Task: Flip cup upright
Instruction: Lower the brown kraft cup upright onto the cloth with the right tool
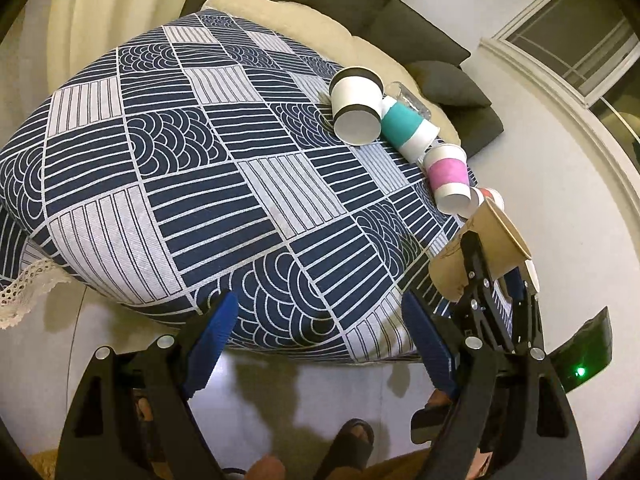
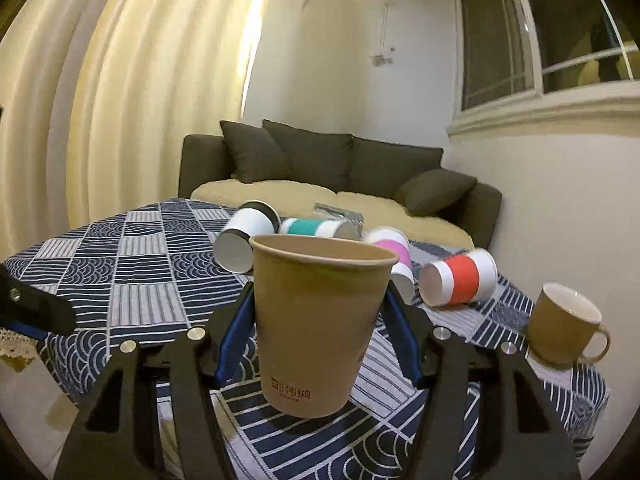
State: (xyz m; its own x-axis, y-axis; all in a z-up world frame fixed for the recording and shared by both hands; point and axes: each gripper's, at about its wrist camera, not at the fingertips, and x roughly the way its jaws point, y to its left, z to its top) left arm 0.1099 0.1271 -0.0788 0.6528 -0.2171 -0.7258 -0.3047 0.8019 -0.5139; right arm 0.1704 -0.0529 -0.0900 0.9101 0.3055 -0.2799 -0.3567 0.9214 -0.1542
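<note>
My right gripper [image 2: 318,312] is shut on a brown paper cup [image 2: 318,332] and holds it upright, mouth up, just above the table near its front right. In the left wrist view the same brown cup [image 1: 480,248] shows between the right gripper's fingers at the table's right edge. My left gripper [image 1: 316,332] is open and empty, over the table's near edge. Several paper cups lie on their sides: a black-banded white one [image 2: 244,236], a teal one [image 2: 316,227], a pink one [image 2: 394,250] and a red one [image 2: 460,282].
The table wears a navy and white patterned cloth [image 1: 200,168]. A brown ceramic mug [image 2: 564,326] stands upright at the table's right corner. A clear glass [image 1: 408,98] lies behind the teal cup. A dark sofa [image 2: 340,164] stands behind the table. The person's sandalled feet [image 1: 348,446] are below.
</note>
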